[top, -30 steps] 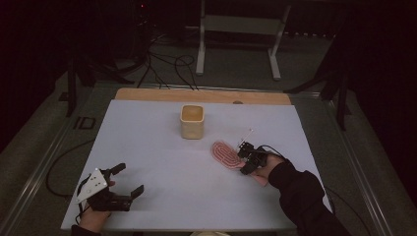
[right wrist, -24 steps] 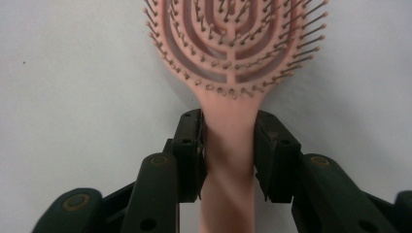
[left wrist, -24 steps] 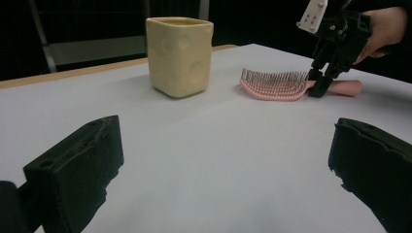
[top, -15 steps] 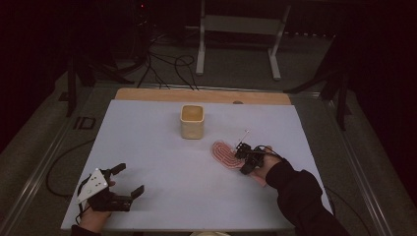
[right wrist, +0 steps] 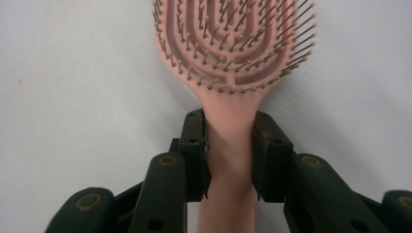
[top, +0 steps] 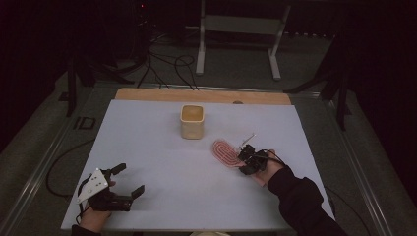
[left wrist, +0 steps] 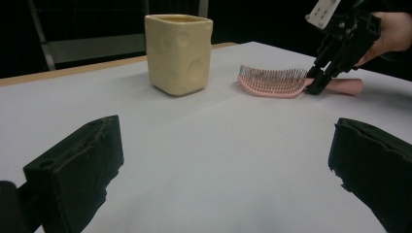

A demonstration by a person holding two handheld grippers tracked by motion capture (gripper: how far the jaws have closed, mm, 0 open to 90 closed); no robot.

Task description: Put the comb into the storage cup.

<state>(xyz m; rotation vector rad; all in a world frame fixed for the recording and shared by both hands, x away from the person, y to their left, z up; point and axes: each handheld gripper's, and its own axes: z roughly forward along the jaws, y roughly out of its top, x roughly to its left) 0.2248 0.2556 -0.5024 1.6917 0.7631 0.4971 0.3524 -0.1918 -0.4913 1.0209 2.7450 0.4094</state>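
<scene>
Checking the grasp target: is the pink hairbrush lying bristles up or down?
Bristles up: the hairbrush lies flat on the table, bristles pointing upward.

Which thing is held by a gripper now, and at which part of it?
The right gripper has just closed on the pink hairbrush, at the neck of its handle, just below the bristles. The left gripper is open and holds nothing.

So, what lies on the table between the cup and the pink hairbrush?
Nothing. In the left gripper view, bare white table separates the cream cup from the hairbrush. The high view shows the same gap.
</scene>
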